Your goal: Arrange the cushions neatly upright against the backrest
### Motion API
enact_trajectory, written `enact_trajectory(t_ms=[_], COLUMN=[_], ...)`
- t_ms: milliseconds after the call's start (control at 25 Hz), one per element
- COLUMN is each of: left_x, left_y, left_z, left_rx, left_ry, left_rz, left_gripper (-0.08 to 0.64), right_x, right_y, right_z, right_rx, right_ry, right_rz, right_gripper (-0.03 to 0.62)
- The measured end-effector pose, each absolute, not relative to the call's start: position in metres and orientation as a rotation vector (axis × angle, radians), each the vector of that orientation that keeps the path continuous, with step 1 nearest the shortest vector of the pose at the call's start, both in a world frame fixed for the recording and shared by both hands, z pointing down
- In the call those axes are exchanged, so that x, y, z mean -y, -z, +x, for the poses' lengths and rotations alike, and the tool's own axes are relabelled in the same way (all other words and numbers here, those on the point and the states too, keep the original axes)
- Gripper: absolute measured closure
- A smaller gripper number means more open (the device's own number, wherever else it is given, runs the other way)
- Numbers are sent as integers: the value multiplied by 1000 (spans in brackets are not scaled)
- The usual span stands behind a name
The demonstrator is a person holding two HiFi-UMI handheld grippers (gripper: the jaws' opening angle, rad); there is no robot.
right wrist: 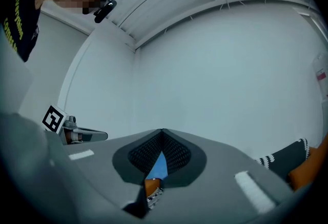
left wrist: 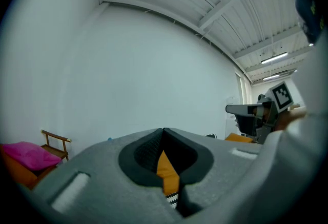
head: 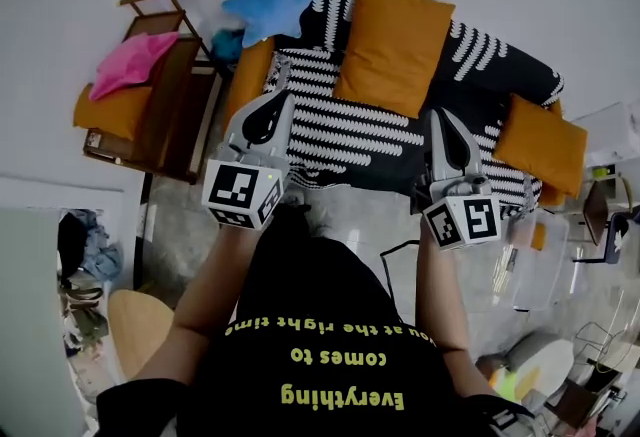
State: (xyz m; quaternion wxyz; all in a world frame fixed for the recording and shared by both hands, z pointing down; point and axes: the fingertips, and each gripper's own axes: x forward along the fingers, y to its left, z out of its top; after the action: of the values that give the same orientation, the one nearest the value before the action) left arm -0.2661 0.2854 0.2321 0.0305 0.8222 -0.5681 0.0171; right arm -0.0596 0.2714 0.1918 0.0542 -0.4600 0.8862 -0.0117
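Orange fabric covered the big cushion (head: 392, 45) lying over the back edge of the striped sofa (head: 350, 130), near its middle. A second orange cushion (head: 543, 143) sat at the sofa's right end, and a third orange cushion (head: 250, 75) lay along its left end. A blue star cushion (head: 268, 3) perched at the back left corner. Beside the sofa's left end, a pink cushion (head: 130, 62) lay on a wooden chair (head: 175, 120). The left gripper (left wrist: 164, 131) and right gripper (right wrist: 162, 131) were held level before the sofa's front edge, well apart, each with jaws clenched together on nothing.
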Motion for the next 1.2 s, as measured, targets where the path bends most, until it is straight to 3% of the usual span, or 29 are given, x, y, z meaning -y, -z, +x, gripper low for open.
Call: enact_trajectory(t_ms=[560,760,1040,1200], left_x=[-71,8,68,90], left_y=[-238,-244,-269,-286], left_z=[-306,-322,-328,-325], left_rx=[1669,1585,1501,1493], left_ry=[-10,-43,-74,-107], left_rz=[2608,2619,2601,2572], left_gripper=[561,447,335,262], right_x=[-84,-17,30,55], right_y=[-207,-216,-240,-250], right_z=[-95,-117,-121,-113], right_rx=[-2650,-2623,-2626,-2615], right_ry=[29,89,158,196], right_rz=[-1547,-1621,-1720,-1743], right_gripper=[568,448,366,280])
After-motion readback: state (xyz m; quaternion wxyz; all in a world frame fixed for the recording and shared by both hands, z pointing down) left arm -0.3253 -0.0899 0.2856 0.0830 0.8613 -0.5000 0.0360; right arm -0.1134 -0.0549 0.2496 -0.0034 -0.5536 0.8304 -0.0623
